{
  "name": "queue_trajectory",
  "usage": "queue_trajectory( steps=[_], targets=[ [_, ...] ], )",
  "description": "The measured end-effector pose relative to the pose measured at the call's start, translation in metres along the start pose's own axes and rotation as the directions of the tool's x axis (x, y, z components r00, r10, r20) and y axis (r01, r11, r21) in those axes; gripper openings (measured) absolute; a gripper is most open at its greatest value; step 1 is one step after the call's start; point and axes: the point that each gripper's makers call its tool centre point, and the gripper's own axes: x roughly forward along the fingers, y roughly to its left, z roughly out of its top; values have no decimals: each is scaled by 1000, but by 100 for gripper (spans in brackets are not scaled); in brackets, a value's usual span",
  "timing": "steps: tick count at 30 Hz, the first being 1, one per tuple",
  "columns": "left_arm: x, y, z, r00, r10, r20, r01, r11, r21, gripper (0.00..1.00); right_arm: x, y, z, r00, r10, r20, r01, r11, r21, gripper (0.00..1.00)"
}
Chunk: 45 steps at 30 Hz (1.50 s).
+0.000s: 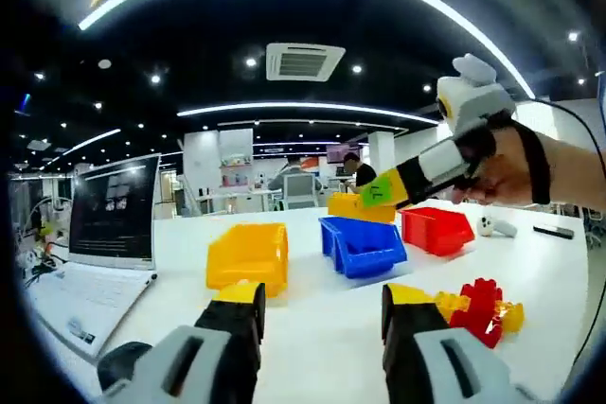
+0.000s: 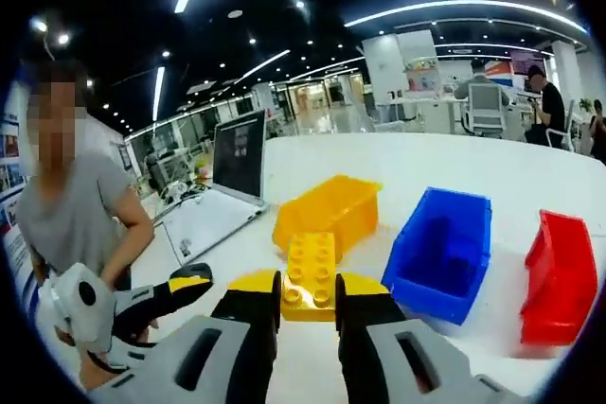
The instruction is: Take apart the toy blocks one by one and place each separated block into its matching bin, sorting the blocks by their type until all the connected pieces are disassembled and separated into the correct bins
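Holding yellow block (image 2: 310,276) clamped in right gripper (image 2: 309,314), just short of yellow bin (image 2: 327,212) | left gripper (image 1: 322,314) jaws apart, nothing held | red/yellow block cluster (image 1: 478,309) near blue bin (image 1: 365,245), unsplit | bin contents: can't tell.

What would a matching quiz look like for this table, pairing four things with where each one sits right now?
Things:
1. yellow block
2. blue bin
3. laptop
4. red and yellow block cluster

Places:
A. between the yellow bin and the red bin
B. clamped in the right tongs
C. on the table beside the left tongs
D. at the table's edge, past the yellow bin

Pairs: 1-B, 2-A, 3-D, 4-C
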Motion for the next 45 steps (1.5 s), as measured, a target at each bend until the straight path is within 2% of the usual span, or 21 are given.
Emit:
queue_trajectory(
  steps=[4,10,12,18,19,20,21,22,23,24,25,27,31,36,41,45],
  targets=[
    [-3,10,3,1000,24,9,-24,1000,-2,50,46,6,18,1000,-7,-22,7,1000,7,24],
    [-3,18,0,999,41,4,-41,999,-8,50,105,2,46,998,-57,-25,58,998,25,24],
    [-3,20,0,999,43,3,-43,999,-9,50,116,-2,45,995,-90,-32,90,996,-4,24],
    [-2,22,-2,999,42,1,-42,999,-13,50,134,-5,39,992,-127,-25,127,992,-3,24],
    [-2,21,-3,999,39,2,-39,999,-12,50,135,-7,39,991,-132,-13,132,991,-7,25],
    [-2,21,-3,999,37,2,-37,999,-10,50,137,-8,44,992,-126,29,128,990,-66,25],
    [-2,20,-3,999,37,1,-37,999,-10,50,138,-10,48,990,-133,57,140,981,-137,28],
    [-3,20,-3,999,36,2,-36,999,-9,50,138,-13,51,984,-155,83,168,966,-197,48],
    [-3,20,-2,999,38,4,-38,999,-12,50,140,-9,51,986,-136,97,152,969,-194,67],
    [-3,21,-2,999,38,5,-38,999,-13,50,141,3,46,995,-63,79,75,986,-147,77],
    [-3,22,-2,999,40,5,-40,999,-14,50,138,3,42,996,-72,59,79,989,-123,74],
    [-3,22,-3,999,42,1,-42,999,-14,50,130,-3,44,991,-113,68,124,974,-190,61],
    [-2,15,-7,999,32,-8,-32,999,-7,51,113,-2,50,992,-93,85,106,982,-158,60],
    [3,6,-8,1000,2,-16,-2,1000,-3,51,82,-2,47,995,-61,78,75,979,-190,59],
    [8,-23,-12,996,-83,-19,83,996,11,53,31,-17,38,997,-46,66,61,964,-258,59],
    [13,-51,-15,984,-178,-26,179,984,12,56,-11,-32,26,997,-38,60,53,960,-275,58]
  ],
)
